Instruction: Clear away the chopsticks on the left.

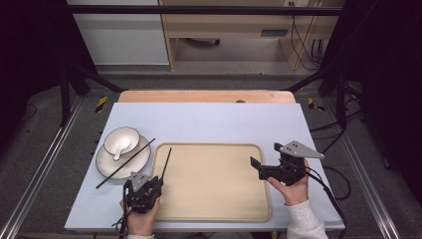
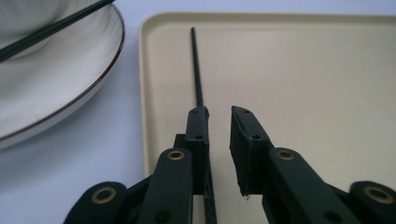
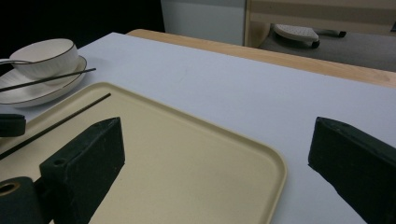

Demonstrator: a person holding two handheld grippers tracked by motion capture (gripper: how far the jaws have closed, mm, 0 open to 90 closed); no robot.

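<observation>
A thin black chopstick [image 1: 166, 160] [image 2: 196, 65] lies lengthwise along the left side of the beige tray [image 1: 214, 181] [image 2: 303, 70]. My left gripper [image 1: 157, 181] [image 2: 219, 114] sits low over its near end. The jaws stand a little apart: the stick runs along the inner face of the left one, and the right pad is clear of it. A second chopstick [image 1: 124, 164] [image 2: 51, 29] rests slanted across the white plate [image 1: 107, 162]. My right gripper [image 1: 258, 168] [image 3: 217, 128] hovers over the tray's right part, wide open, nothing between its jaws.
A white bowl [image 1: 122, 139] [image 3: 46, 56] with a white spoon [image 1: 119, 148] stands on the plate, left of the tray. A pale blue mat [image 1: 214, 122] covers the table. Cables trail from both grippers toward the near edge.
</observation>
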